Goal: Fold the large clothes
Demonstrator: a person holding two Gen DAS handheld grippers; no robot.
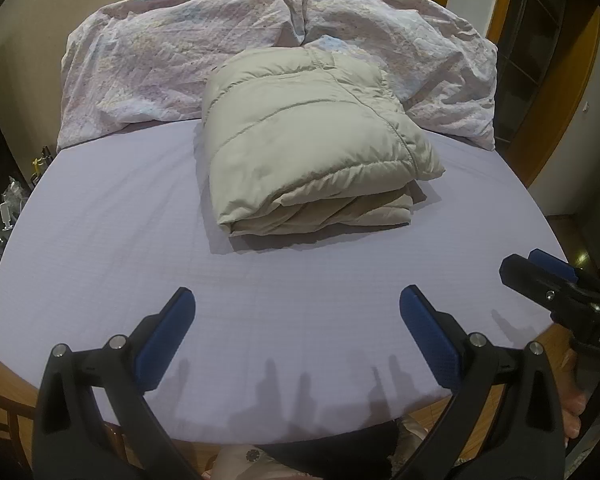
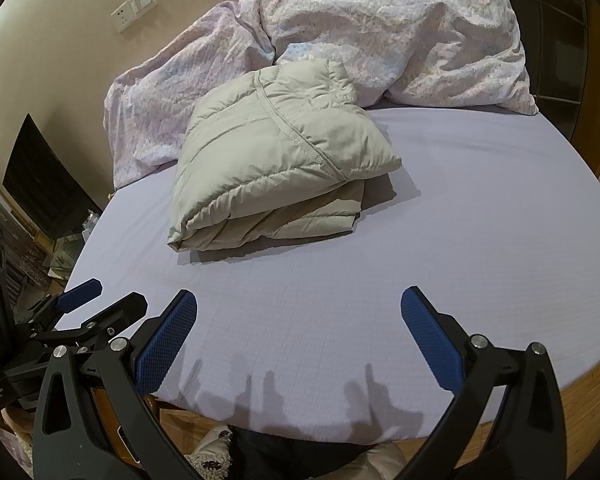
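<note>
The left gripper (image 1: 296, 300) hangs over the near edge of the bed (image 1: 100, 240), its fingers spread wide and holding nothing. Past it, mid-bed, the beige jacket (image 1: 312, 140) lies folded in a thick bundle, its far end against the crumpled duvet (image 1: 160, 60). The right gripper (image 2: 299, 304) hovers alongside, just as wide apart and empty.
</note>
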